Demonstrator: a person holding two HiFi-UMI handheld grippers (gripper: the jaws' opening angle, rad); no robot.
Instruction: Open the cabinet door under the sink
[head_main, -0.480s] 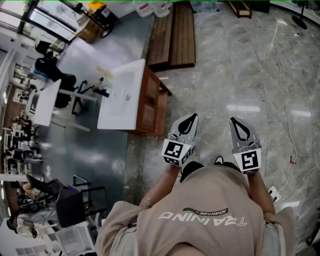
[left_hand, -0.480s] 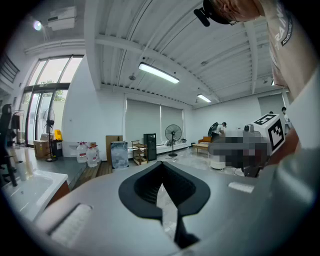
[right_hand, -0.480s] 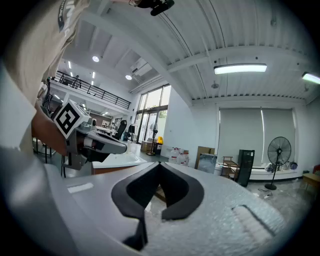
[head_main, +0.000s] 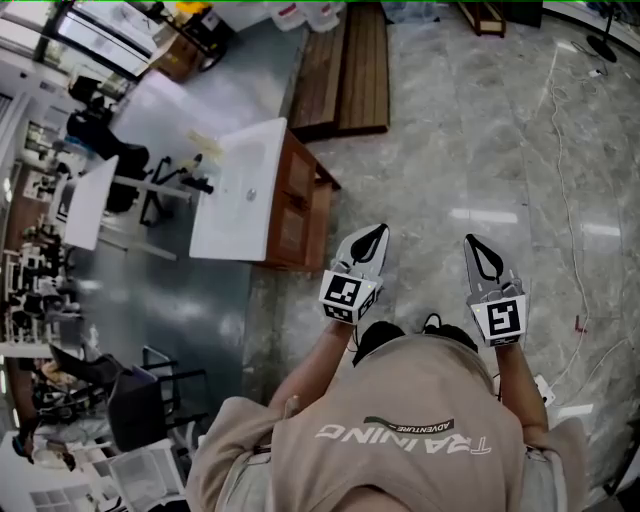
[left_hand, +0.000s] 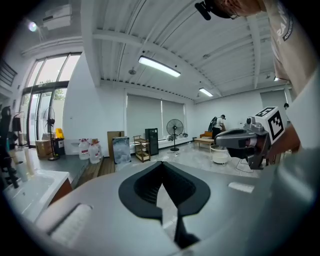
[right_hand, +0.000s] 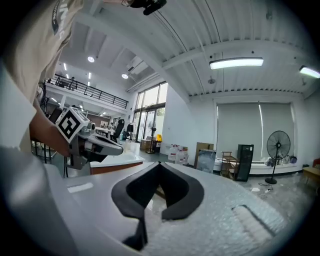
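A white sink top (head_main: 240, 190) rests on a brown wooden cabinet (head_main: 298, 205) at the centre left of the head view. The cabinet's panelled front faces the marble floor. At its far end a brown panel juts out a little. My left gripper (head_main: 374, 233) hangs in the air just right of the cabinet's near corner, apart from it. The jaws are shut and hold nothing. My right gripper (head_main: 476, 244) is level with it further right, also shut and empty. In the left gripper view the jaws (left_hand: 161, 165) meet at the tip, and the sink (left_hand: 27, 185) lies low on the left.
Dark wooden planks (head_main: 345, 70) lie on the floor beyond the cabinet. Cables (head_main: 565, 200) trail over the marble on the right. Desks and chairs (head_main: 90, 205) crowd the left side. Water bottles (left_hand: 90, 150), a standing fan (left_hand: 174, 131) and a white tub (left_hand: 218, 154) stand further off.
Almost nothing. In the head view the left gripper sits a touch higher and closer to the cabinet. The right gripper stays where it was.
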